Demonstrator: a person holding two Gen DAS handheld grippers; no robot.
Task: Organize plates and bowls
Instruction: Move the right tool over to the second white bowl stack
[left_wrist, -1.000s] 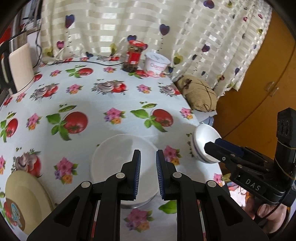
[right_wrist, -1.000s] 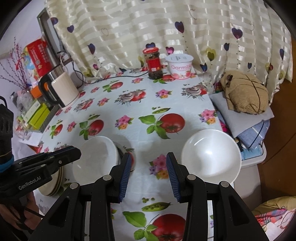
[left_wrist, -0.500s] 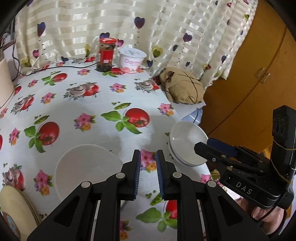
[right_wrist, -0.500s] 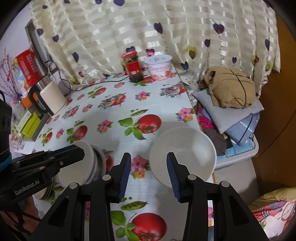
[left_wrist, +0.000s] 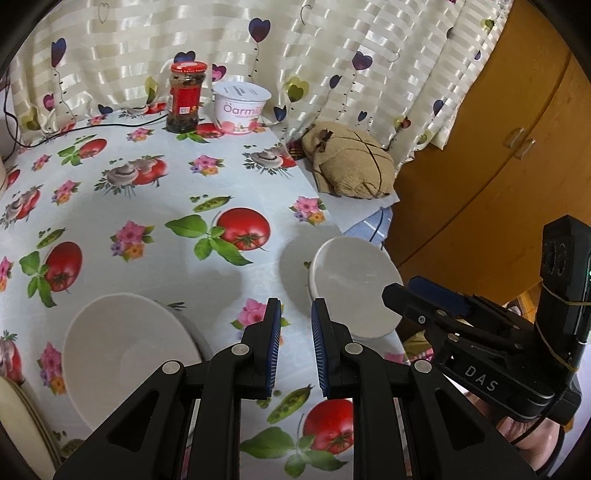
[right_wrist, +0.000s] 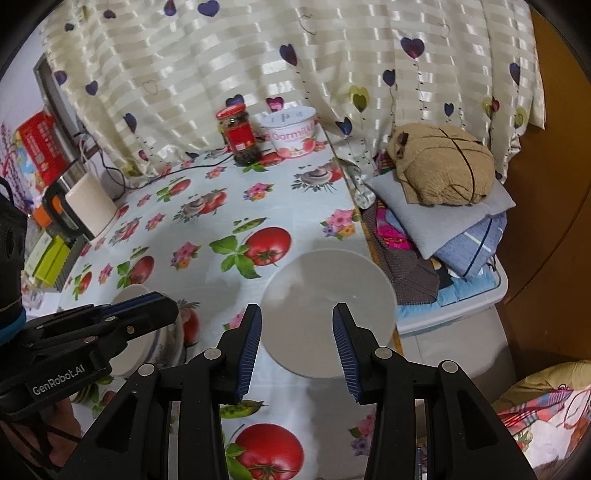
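Left wrist view
- Left gripper (left_wrist: 296, 325): fingers held a narrow gap apart, nothing between them, hovering over the flowered tablecloth (left_wrist: 155, 206).
- Stacked bowls (left_wrist: 129, 354): a white bowl nested in others, down to the left of the fingers, close by.
- Single bowl (left_wrist: 351, 284): just beyond and right of the fingertips, at the table's edge.
- Plates (left_wrist: 22, 428): cream stack at the far lower left, partly cut off.
- Right gripper (left_wrist: 410, 291): off to the right, its tips over the single bowl's rim; how far apart they are I cannot tell here.

Right wrist view
- Right gripper (right_wrist: 296, 332): fingers spread wide, holding nothing.
- Single bowl (right_wrist: 328, 295): straight ahead between the two fingertips, its near rim low between them; contact I cannot tell.
- Left gripper (right_wrist: 162, 306): left of the fingers, above the stacked bowls (right_wrist: 147, 343).
- Jar (right_wrist: 238, 134) and yogurt tub (right_wrist: 293, 133): far ahead by the curtain.
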